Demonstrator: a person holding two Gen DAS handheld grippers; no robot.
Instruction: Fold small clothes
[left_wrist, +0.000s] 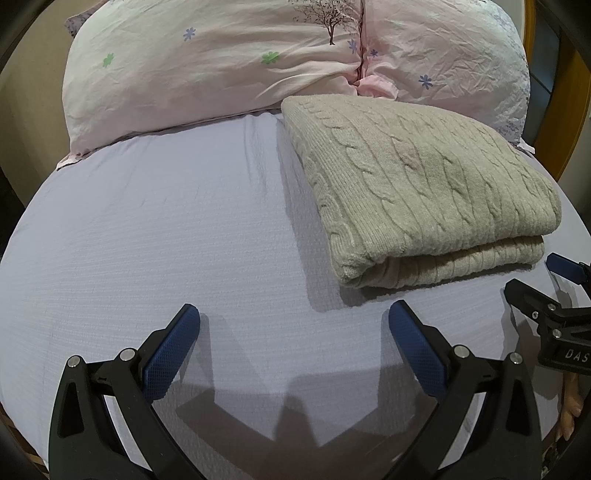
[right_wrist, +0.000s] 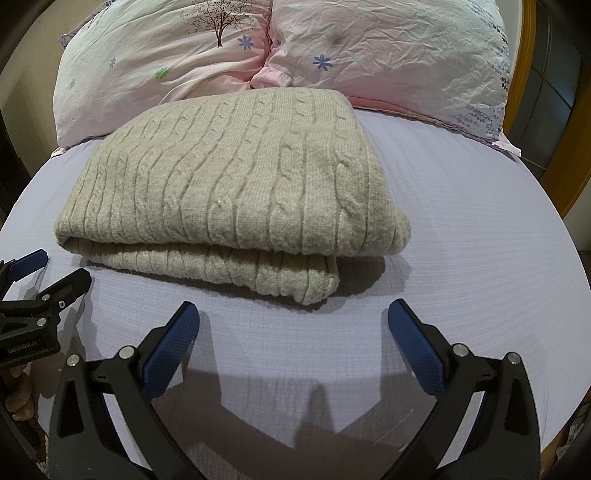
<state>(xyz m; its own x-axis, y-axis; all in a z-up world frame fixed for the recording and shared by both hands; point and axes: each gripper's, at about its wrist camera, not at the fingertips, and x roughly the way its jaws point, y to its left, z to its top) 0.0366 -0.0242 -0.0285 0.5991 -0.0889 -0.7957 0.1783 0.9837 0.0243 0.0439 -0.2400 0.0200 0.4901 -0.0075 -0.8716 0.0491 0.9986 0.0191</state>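
Just short of the folded sweater (right_wrist: 229, 177), both the left gripper (left_wrist: 294, 317) and right gripper (right_wrist: 293, 317) hover, fingers spread.

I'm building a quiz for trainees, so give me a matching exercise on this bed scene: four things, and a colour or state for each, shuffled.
Things:
1. sweater
2. bedsheet
3. pillows
4. left gripper

Descriptions:
A. pale lilac, spread flat
B. open, holding nothing
C. beige cable knit, folded
D. pink with flower print

Pairs: 1-C, 2-A, 3-D, 4-B
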